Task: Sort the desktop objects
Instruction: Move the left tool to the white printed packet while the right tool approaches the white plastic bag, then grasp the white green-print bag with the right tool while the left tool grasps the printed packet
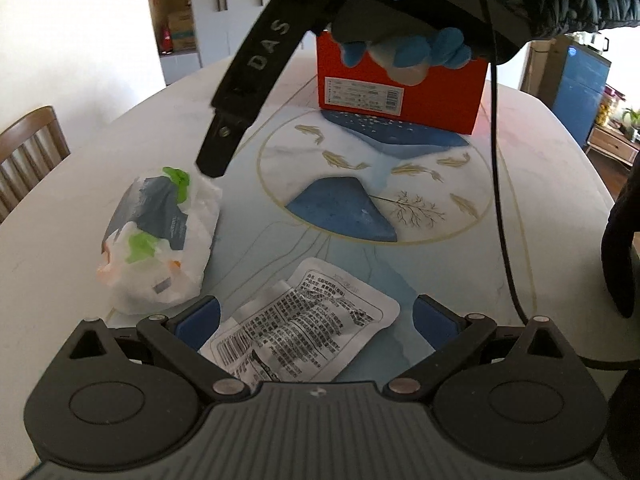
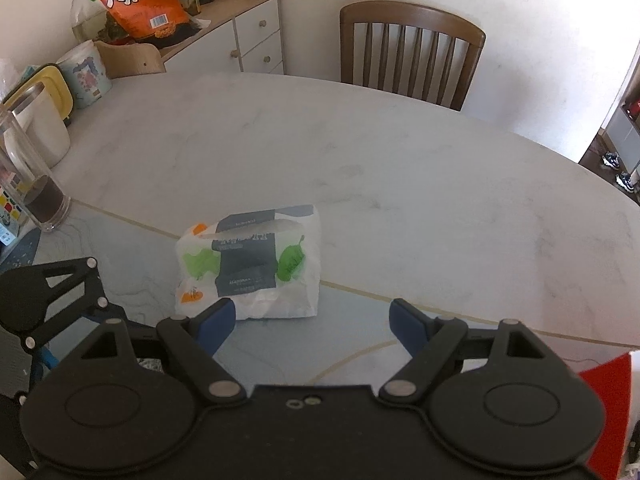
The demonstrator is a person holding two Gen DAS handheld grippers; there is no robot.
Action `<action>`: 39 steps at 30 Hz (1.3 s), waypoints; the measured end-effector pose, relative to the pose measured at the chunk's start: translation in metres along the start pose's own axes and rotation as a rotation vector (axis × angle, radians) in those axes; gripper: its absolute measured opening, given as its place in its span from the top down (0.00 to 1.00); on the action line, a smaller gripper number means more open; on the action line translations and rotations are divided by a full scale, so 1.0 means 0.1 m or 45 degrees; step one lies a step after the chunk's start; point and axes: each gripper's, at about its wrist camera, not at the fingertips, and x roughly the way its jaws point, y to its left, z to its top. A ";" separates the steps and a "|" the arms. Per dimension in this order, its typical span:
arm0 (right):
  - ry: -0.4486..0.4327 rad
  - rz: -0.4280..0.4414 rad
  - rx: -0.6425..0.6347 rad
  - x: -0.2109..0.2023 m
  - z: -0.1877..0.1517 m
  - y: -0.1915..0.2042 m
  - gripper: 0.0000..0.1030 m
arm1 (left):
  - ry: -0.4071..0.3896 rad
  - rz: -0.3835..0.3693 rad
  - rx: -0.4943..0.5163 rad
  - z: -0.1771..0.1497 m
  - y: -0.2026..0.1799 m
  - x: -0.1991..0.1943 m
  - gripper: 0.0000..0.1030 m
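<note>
Both claws tilt steeply down over a pale marble-look counter. The left claw is spread wide with nothing pinched; a flat white printed sachet lies on the counter between its blue pads. The right claw is likewise wide open and empty, gripped by a blue-gloved hand seen from the left camera. A white tissue pack with green leaves sits just beyond its left pad, untouched. An orange-red box stands farther back.
</note>
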 end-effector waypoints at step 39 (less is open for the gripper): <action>0.013 -0.014 0.014 0.34 -0.11 -0.09 0.97 | 0.040 0.088 -0.228 0.00 0.02 0.07 0.11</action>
